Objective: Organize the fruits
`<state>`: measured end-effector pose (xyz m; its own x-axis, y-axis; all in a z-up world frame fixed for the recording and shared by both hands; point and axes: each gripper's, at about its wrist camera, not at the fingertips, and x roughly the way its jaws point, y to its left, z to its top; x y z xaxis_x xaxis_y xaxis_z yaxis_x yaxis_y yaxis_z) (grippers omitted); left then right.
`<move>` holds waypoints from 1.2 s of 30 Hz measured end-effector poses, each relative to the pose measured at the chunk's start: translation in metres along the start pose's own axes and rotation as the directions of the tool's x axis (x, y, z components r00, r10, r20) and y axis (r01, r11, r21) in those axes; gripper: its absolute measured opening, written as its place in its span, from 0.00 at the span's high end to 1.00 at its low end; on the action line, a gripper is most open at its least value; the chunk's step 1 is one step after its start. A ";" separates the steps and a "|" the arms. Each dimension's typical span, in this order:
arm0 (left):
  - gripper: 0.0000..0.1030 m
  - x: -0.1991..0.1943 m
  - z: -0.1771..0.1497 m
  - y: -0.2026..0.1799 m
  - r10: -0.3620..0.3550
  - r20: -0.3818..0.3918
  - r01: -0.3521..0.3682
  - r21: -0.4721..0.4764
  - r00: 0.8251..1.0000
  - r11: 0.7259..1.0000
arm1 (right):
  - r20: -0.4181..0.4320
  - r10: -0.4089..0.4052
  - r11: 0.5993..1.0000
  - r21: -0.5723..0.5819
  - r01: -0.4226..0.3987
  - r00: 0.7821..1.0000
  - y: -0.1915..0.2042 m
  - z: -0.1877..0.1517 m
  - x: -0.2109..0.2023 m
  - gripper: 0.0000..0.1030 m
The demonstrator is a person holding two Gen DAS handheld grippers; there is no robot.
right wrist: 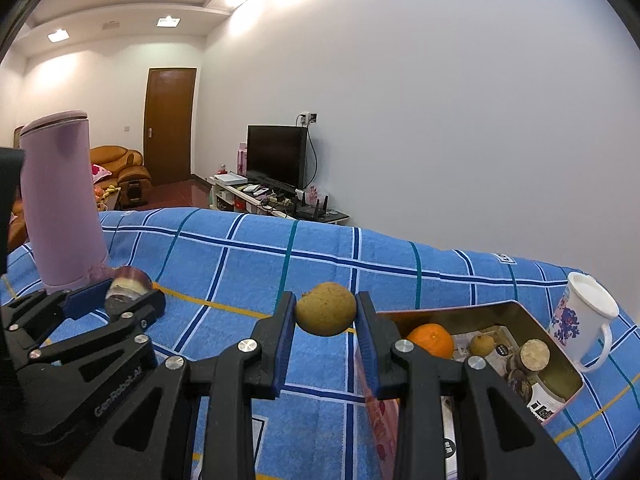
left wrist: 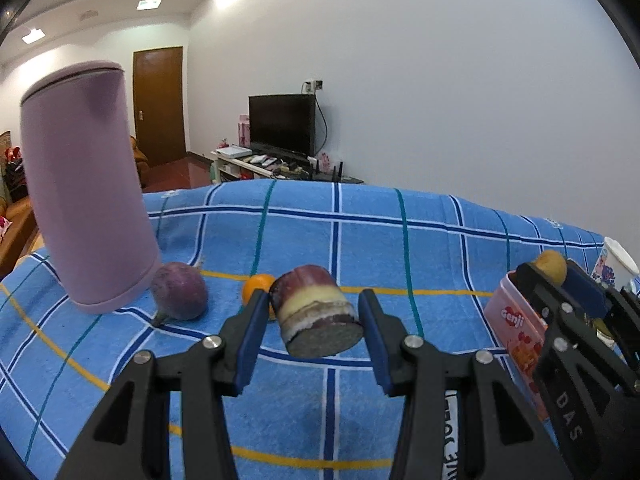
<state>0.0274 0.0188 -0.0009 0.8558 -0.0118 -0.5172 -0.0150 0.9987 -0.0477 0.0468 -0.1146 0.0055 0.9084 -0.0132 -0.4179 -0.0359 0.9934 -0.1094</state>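
My left gripper (left wrist: 314, 320) had its blue-padded fingers clamped on a short cylindrical chunk of purple-skinned sugarcane (left wrist: 318, 312), cut face toward the camera, lifted clear of the blue checked cloth (left wrist: 400, 240). Just beyond the left finger sat a small orange (left wrist: 256, 286), and further out to that side a round purple fruit with a stem (left wrist: 180, 296), resting against the base of a tall lilac plastic tumbler (left wrist: 84, 184).

My right gripper (right wrist: 325, 318) was closed tight on a small round brownish-yellow fruit (right wrist: 326, 308), held between the pads above the cloth. Directly past the right finger lay the open pink tin box with a gold interior (right wrist: 520, 308). Inside it I saw a larger orange (right wrist: 432, 340), another small brown fruit (right wrist: 482, 344) and a couple of cut sugarcane pieces (right wrist: 532, 354) near its far corner. Beyond the tin, on the same side, stood a white mug with a cartoon print (right wrist: 584, 312).

From the right wrist view, the left gripper appeared well off past the left finger, near the tumbler.
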 end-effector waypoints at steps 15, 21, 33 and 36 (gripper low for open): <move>0.53 -0.017 -0.006 0.008 0.008 0.033 -0.008 -0.009 0.999 1.000 | -0.013 -0.007 1.000 0.002 0.007 1.000 0.001 -0.005 -0.006 0.69; 0.53 -0.022 -0.008 0.009 0.005 0.041 -0.005 -0.008 0.999 1.000 | -0.013 -0.006 1.000 0.002 0.006 1.000 -0.002 -0.009 -0.014 0.69; 0.53 -0.028 -0.013 0.006 0.003 0.060 -0.004 0.008 0.998 1.000 | -0.009 -0.010 1.000 -0.001 0.010 1.000 -0.005 -0.013 -0.024 0.69; 0.53 -0.029 -0.014 0.005 0.002 0.061 -0.003 0.010 0.998 1.000 | -0.008 -0.011 1.000 -0.001 0.011 1.000 -0.006 -0.013 -0.024 0.69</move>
<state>-0.0049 0.0234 0.0023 0.8858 -0.0068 -0.4640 -0.0120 0.9992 -0.0375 0.0196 -0.1213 0.0043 0.9053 -0.0248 -0.4241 -0.0266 0.9930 -0.1149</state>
